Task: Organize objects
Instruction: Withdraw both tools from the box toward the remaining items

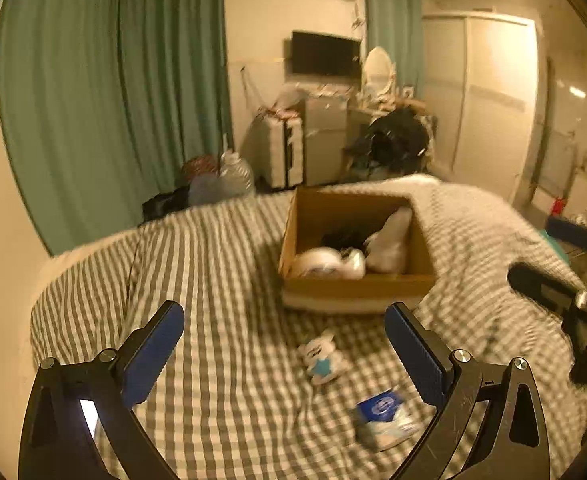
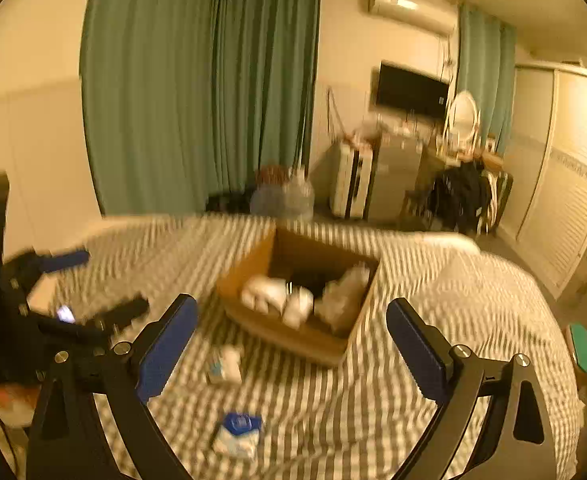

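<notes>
A cardboard box (image 1: 357, 284) sits on the checked bed cover (image 1: 221, 272) and holds white items and something black. It also shows in the right wrist view (image 2: 261, 332). A small white and blue toy (image 1: 323, 358) and a blue and white packet (image 1: 387, 416) lie on the cover in front of the box. The toy (image 2: 225, 364) and packet (image 2: 239, 432) also show in the right wrist view. My left gripper (image 1: 285, 320) is open and empty above the cover. My right gripper (image 2: 291, 316) is open and empty, hovering before the box. The left gripper also shows at the left of the right wrist view (image 2: 93, 284).
Green curtains (image 1: 113, 92) hang behind the bed. A suitcase (image 1: 281, 152), a cabinet, a chair with dark clothes (image 1: 397, 140), bags on the floor (image 1: 221, 178) and a wardrobe (image 1: 485, 96) stand beyond the bed. The right gripper's body (image 1: 573, 300) is at the right edge.
</notes>
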A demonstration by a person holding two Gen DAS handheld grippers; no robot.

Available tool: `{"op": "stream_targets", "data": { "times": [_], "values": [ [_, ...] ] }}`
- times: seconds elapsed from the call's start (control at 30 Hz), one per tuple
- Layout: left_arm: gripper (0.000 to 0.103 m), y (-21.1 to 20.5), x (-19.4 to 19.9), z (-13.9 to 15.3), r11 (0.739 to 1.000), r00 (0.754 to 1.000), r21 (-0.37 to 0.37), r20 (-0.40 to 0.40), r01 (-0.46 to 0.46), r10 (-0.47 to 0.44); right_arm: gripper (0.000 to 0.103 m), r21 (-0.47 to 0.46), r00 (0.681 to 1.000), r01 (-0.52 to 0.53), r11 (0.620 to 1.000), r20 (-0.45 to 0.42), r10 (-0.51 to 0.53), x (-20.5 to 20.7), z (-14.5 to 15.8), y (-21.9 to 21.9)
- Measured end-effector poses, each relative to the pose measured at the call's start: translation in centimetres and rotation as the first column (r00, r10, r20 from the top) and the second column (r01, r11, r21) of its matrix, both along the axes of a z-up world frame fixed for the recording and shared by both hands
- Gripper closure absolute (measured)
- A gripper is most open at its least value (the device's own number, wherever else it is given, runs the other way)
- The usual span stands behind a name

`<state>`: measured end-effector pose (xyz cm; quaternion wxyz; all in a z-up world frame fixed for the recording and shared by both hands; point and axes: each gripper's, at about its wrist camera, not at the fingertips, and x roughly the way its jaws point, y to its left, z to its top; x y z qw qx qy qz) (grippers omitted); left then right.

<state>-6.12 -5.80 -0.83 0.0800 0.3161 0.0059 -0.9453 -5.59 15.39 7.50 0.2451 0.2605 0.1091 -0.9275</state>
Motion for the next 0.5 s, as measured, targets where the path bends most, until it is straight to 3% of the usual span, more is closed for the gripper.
{"op": "stream_targets", "data": {
  "times": [0.17, 0.37, 0.5],
  "values": [
    [0.000, -0.1, -0.3, -5.7, 0.999, 0.995, -0.029, 0.084, -0.043, 0.045, 0.007, 0.085, 0.997, -0.005, 0.996, 0.081, -0.002, -0.8, -8.1, -1.0],
    [0.000, -0.5, 0.6, -11.0, 0.998, 0.977, -0.014, 0.203, -0.057, 0.059, 0.007, 0.120, 0.964, -0.016, 0.993, 0.267, -0.017, -1.6, -17.6, -2.5],
    [0.000, 0.0, 0.0, -12.8, 0.995, 0.971, -0.080, 0.223, -0.064, 0.080, 0.007, 0.172, 0.948, -0.040, 0.984, 0.317, -0.017, -1.3, -20.8, -3.0]
  ]
}}
